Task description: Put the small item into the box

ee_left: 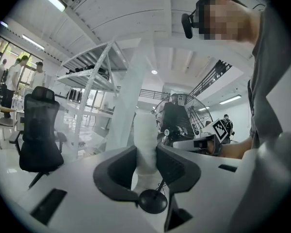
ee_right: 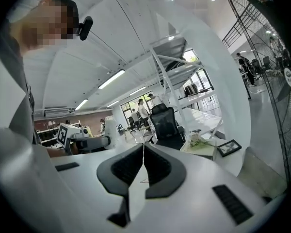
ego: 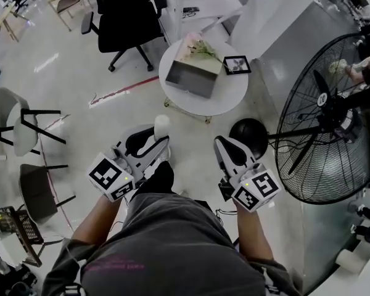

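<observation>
A small white cylindrical item (ego: 162, 124) stands upright between the dark pads of my left gripper (ego: 158, 142), which is shut on it. In the left gripper view the item (ee_left: 146, 140) fills the gap between the pads. My right gripper (ego: 224, 143) hangs beside it, shut, with its pads meeting and nothing between them (ee_right: 143, 154). Both are held close to the person's body, short of the round white table (ego: 234, 97). On that table sits the box (ego: 193, 73), grey-sided with a floral top. The right gripper view shows the box (ee_right: 202, 147) farther ahead.
A black picture frame (ego: 237, 64) lies on the table right of the box. A large black floor fan (ego: 333, 116) stands at the right, with a round black base (ego: 248, 132) near the right gripper. A black office chair (ego: 126, 17) is behind the table and grey chairs (ego: 24, 119) are at the left.
</observation>
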`<state>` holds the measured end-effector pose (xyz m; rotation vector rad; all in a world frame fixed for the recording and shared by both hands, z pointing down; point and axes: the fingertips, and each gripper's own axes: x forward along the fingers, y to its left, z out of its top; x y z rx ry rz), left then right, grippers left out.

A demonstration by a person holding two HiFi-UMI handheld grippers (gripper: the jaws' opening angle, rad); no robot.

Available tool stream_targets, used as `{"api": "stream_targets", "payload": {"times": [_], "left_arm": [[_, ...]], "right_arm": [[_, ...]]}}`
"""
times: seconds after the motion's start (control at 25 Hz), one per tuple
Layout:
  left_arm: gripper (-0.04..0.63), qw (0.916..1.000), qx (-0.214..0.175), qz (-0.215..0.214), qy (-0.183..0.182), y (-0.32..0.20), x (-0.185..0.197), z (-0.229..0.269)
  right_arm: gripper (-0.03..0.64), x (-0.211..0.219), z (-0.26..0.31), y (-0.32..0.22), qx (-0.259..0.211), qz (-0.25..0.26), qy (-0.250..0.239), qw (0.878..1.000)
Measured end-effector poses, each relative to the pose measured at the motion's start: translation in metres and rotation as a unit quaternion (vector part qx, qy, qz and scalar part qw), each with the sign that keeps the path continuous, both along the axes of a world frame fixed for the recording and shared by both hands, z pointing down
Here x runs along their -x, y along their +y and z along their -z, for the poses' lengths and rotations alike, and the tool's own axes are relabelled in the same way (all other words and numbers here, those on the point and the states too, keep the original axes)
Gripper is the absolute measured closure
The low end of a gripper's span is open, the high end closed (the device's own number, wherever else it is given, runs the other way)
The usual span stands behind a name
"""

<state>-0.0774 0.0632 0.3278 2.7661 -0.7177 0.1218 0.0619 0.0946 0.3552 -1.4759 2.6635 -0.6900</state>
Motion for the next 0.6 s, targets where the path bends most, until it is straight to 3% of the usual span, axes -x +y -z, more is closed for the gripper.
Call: {"api": "stream_targets", "payload": {"times": [0.6], "left_arm": [[0.460, 0.9988, 0.018, -0.045, -0.001, -0.146, 0.026, -0.012]], "right_arm": [[0.595, 0.021, -0.008, -0.132, 0.026, -0.046, 0.019, 0.998]]}}
